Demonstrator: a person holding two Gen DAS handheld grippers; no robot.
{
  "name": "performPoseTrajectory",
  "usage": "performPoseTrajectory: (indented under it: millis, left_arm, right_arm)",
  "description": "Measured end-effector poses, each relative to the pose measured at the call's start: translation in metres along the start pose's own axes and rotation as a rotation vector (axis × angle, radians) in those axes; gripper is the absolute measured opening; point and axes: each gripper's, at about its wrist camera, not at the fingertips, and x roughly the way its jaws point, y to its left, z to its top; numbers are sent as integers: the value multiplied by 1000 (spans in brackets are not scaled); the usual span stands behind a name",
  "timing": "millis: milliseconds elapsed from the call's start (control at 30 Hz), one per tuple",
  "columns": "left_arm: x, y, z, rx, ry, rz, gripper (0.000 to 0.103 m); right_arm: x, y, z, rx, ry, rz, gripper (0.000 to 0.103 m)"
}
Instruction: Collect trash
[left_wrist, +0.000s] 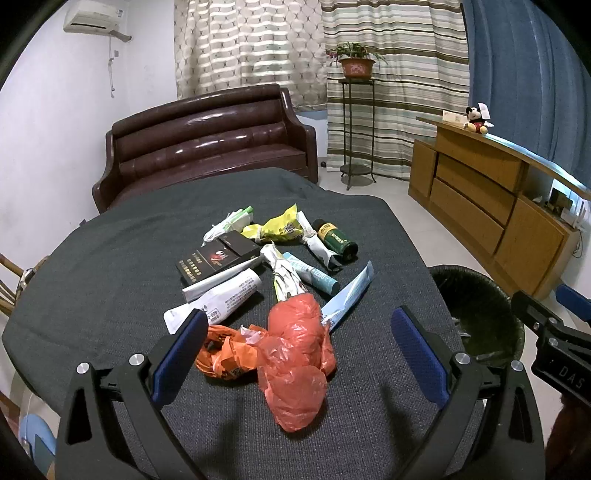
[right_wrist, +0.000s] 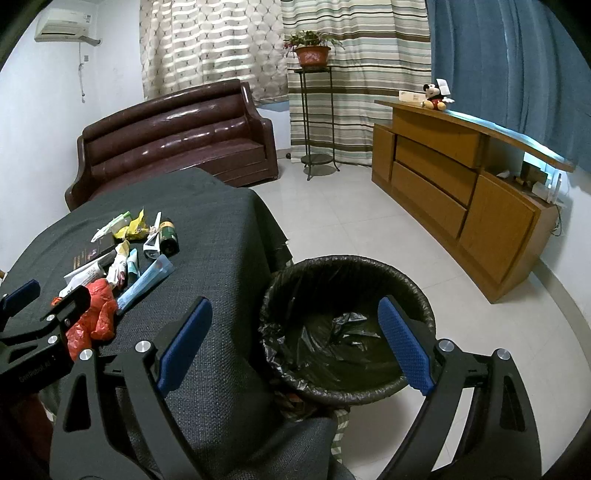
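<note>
1. Left gripper hangs over the near end of the litter, blue-padded fingers spread wide, nothing held. The crumpled orange-red plastic bag lies on the cloth between them, untouched.
2. Right gripper is also wide open and empty, poised over the counter's corner and the round bin with a black plastic liner – the bin stands on the floor just beside the counter's right edge.
3. The trash sits in one loose cluster mid-counter on the dark grey cloth-covered counter: a white squeeze tube, a black flat carton with red print, a yellow crumpled wrapper, a dark green cylindrical can and a pale blue flat sachet.
4. Risk: the bag is thin and slack – likely to slip or trail, and a closing pad could pinch the cloth with it and drag neighbours.
5. Risk: the blue sachet touches the bag's far right side; it may be swept toward the edge.
6. Risk: the can lies on its side and could roll if nudged.
7. Room: bare cloth lies left and near of the pile; the bin's mouth is wide and unobstructed. Both grippers crowd the near right corner, so a collision is possible on the carry.
</note>
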Motion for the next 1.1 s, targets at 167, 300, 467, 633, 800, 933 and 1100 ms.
performPoseTrajectory:
  millis: [167, 300, 467, 633, 800, 933, 1100]
  left_arm:
    - [0, 0, 0, 0, 1, -1, 97]
    - [0, 0, 0, 0, 1, -1, 97]
    - [0, 0, 0, 0, 1, -1, 97]
    - [0, 0, 0, -1, 2, -1, 97]
    - [0, 0, 0, -1, 2, -1, 97]
    - [0, 0, 0, -2, 2, -1, 97]
    - [1, 0, 0, -1, 3, -1, 97]
  right_arm:
    - [0, 0, 0, 1, 0, 0, 89]
    - [0, 0, -1, 0, -1, 1, 89]
    - [1, 0, -1, 1, -2, 0, 89]
    - [1, 1, -1, 1, -2, 0, 89]
    - [2, 1, -2, 1, 0, 0, 89]
    - [0, -1, -1, 1, 0, 0, 89]
    - [0, -1, -1, 1, 0, 0, 89]
